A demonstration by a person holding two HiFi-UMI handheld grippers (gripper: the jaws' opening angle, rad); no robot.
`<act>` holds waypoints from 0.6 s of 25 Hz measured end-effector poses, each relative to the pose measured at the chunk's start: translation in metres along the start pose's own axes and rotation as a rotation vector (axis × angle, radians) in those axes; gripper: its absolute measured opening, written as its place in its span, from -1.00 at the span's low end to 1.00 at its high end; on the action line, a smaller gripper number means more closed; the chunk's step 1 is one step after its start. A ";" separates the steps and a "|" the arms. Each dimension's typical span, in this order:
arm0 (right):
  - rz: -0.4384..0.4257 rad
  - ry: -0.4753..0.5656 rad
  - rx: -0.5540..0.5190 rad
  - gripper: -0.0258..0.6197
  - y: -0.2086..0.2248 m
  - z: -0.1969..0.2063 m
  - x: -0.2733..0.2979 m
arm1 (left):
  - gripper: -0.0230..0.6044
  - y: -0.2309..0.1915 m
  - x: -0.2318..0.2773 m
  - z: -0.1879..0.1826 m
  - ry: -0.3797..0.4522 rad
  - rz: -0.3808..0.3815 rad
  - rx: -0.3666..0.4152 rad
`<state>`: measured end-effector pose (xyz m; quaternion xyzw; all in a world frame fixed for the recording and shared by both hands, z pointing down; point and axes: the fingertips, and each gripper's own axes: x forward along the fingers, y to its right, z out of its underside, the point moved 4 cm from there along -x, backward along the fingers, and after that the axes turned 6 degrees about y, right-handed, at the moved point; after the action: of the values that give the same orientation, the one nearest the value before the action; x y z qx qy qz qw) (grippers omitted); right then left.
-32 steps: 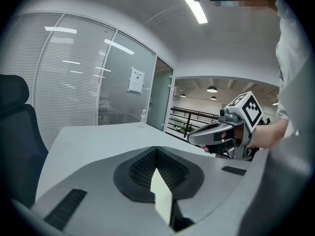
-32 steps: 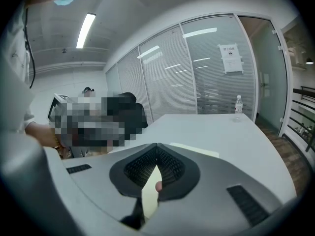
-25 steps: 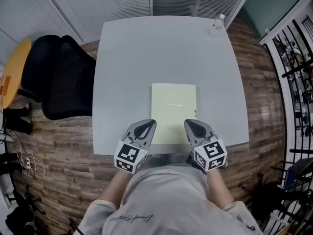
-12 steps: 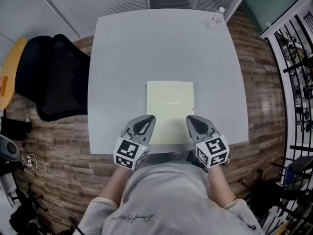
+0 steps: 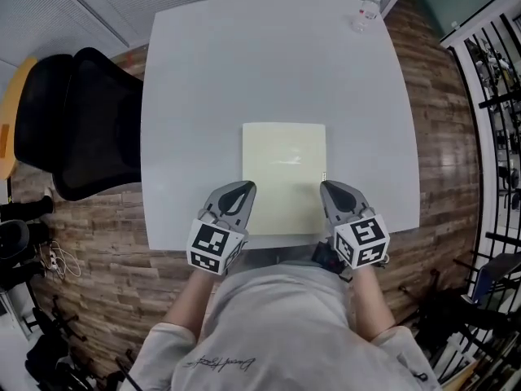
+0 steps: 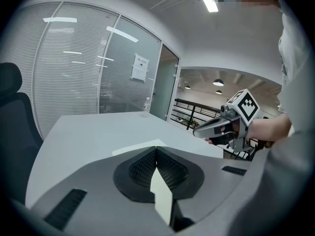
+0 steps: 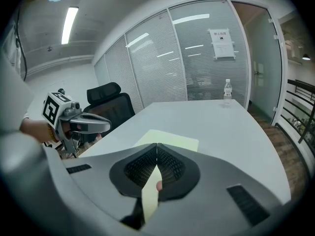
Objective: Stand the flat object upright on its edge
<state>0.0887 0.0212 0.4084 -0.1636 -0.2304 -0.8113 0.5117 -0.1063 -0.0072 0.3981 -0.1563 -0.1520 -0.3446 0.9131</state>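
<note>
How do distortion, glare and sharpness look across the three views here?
Head view: strong fisheye bows the table edges; light even, sharp, no glare. Left gripper view: dark round vignette, bright ceiling lamp overexposed. Right gripper view: same vignette; light strip blown out, bottle small but clear.

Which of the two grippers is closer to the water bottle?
Right. The right gripper is on the bottle's side, well short of it; the left gripper is further left.
</note>
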 end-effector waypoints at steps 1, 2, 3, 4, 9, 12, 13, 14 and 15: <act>0.002 -0.006 0.006 -0.84 0.001 0.002 0.001 | -0.89 -0.001 0.000 0.002 -0.004 -0.002 -0.003; 0.004 -0.013 0.011 -0.84 0.002 0.004 0.002 | -0.89 -0.002 0.000 0.004 -0.008 -0.004 -0.008; 0.006 -0.021 0.016 -0.84 0.003 0.006 0.003 | -0.89 -0.002 0.000 0.006 -0.014 -0.004 -0.017; 0.008 -0.030 0.020 -0.84 0.004 0.009 0.003 | -0.89 -0.002 0.000 0.009 -0.020 -0.005 -0.026; 0.018 -0.059 0.045 -0.84 0.011 0.017 0.013 | -0.88 -0.010 0.005 0.020 -0.056 -0.013 -0.023; 0.021 -0.078 0.065 -0.84 0.012 0.022 0.019 | -0.88 -0.017 0.004 0.025 -0.072 -0.019 -0.037; 0.024 -0.083 0.068 -0.84 0.014 0.024 0.020 | -0.88 -0.019 0.005 0.027 -0.076 -0.022 -0.043; 0.029 -0.088 0.071 -0.84 0.016 0.025 0.022 | -0.88 -0.021 0.006 0.029 -0.081 -0.026 -0.047; 0.033 -0.094 0.073 -0.84 0.019 0.028 0.023 | -0.88 -0.023 0.008 0.032 -0.087 -0.029 -0.049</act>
<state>0.0966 0.0121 0.4471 -0.1865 -0.2809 -0.7853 0.5193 -0.1216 -0.0156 0.4346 -0.1913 -0.1854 -0.3541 0.8965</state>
